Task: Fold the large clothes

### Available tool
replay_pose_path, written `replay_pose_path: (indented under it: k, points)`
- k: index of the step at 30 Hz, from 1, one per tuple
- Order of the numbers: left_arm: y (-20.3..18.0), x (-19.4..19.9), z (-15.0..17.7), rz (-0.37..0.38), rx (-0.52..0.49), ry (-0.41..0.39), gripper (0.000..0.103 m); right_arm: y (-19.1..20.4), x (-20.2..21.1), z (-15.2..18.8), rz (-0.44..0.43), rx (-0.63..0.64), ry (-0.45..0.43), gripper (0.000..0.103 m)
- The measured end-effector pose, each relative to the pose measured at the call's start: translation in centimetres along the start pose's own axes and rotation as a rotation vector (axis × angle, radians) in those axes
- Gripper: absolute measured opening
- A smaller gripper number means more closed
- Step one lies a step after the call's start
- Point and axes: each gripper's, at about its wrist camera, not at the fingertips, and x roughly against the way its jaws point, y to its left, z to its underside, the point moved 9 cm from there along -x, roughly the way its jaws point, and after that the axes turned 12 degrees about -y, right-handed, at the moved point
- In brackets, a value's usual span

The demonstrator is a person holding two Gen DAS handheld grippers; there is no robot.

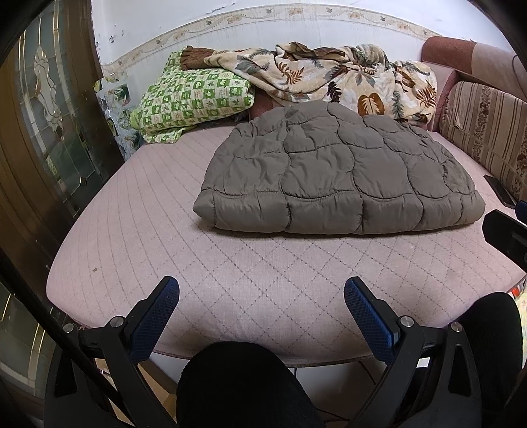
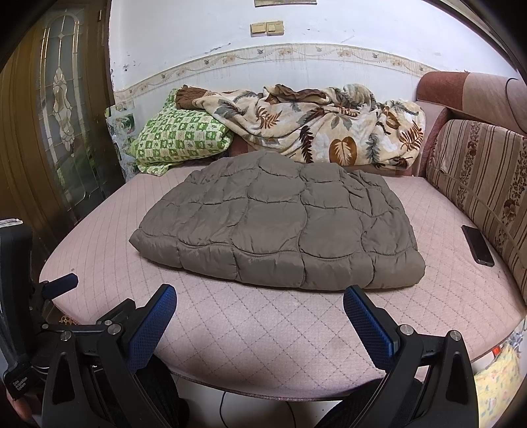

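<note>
Nearest the viewer, 2 handheld grippers hang over the near edge of a pink quilted mattress (image 1: 164, 243). The left gripper (image 1: 262, 289) has its 2 blue-padded fingers spread wide apart with nothing between them. Below it, a person's knee in dark clothing (image 1: 240, 378) shows just in front of the mattress edge. The right gripper (image 2: 260, 298) is likewise spread wide and empty, its fingertips above the near part of the mattress. In the right wrist view, part of the left gripper's black body appears at the far left edge.

Further in, near the middle of the mattress, lies a folded grey-brown quilted jacket (image 1: 339, 171), puffy and stitched in rounded panels. It rests flat as a thick rectangular bundle, its folded edge toward the viewer, well apart from both grippers.

To the right of the jacket, a dark phone (image 2: 477, 245) lies on the mattress just beside a striped floral sofa cushion (image 2: 487, 184) that stands along the right side.

At the far end, against the wall, a green and white checked pillow (image 1: 194, 95) sits on the left, and a cream blanket with a leaf pattern (image 1: 332, 75) is heaped across the middle and right, just behind the jacket. A brown wooden door with a decorative glass panel (image 2: 62, 108) stands at the far left. The white wall (image 2: 346, 29) carries a floral border strip, and 2 beige light switches (image 2: 266, 29) are mounted higher up.
</note>
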Motion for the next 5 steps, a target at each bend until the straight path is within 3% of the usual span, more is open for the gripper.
replay_pose_path:
  k: [5]
  points:
    - [0.2, 1.3, -0.7, 0.039, 0.033, -0.054, 0.1, 0.3, 0.6, -0.5, 0.005, 0.001, -0.011, 0.102]
